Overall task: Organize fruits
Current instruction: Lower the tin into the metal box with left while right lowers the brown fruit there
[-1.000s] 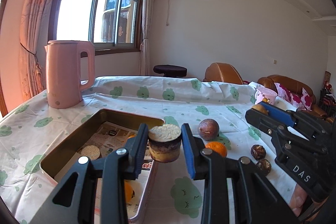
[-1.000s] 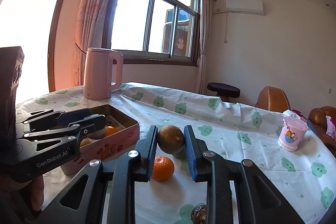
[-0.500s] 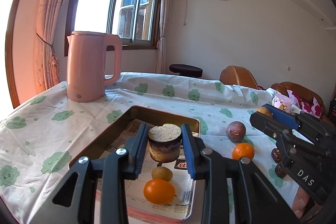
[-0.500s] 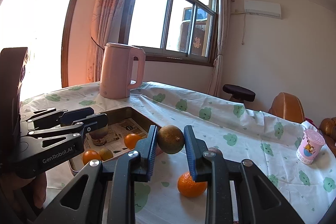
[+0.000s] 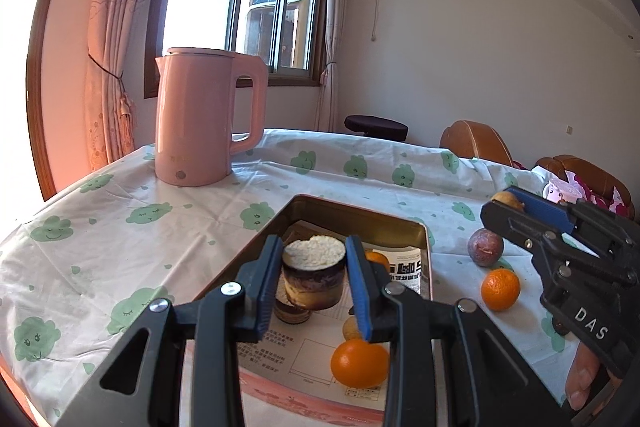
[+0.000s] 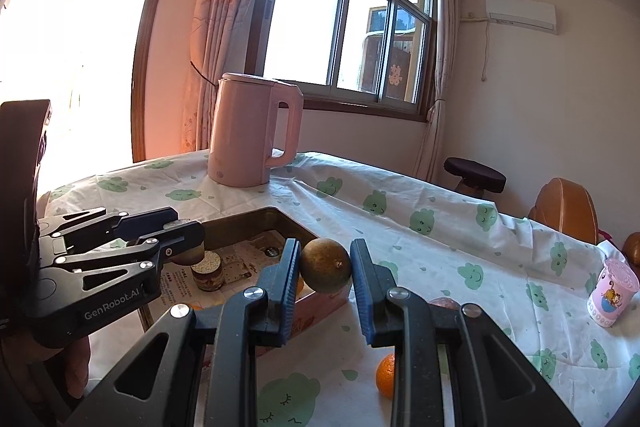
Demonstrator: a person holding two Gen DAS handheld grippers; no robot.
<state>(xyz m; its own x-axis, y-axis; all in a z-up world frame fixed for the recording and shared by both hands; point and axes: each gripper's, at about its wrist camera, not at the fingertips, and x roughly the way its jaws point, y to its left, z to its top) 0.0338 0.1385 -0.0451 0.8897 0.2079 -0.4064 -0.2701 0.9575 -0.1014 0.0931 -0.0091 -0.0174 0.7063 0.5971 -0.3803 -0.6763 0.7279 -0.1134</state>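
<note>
Between the left gripper [image 5: 314, 281] pads, clamped above the tin tray [image 5: 425, 259]: short sugarcane chunk [image 5: 314, 277], pale cut face up, hanging over a like piece [image 6: 207, 273] and two oranges [image 5: 360, 363] on the paper lining. Right gripper [image 6: 325, 277] likewise closed on a round brown fruit [image 6: 325, 265] over the tray's near corner; purple passion fruit [image 5: 485, 247] and another orange [image 5: 500, 289] loose on the tablecloth [image 5: 120, 211]. Risks, judged: dropped from height, chunk lands on the piece below and topples; round fruit glances off the rim and rolls away.
</note>
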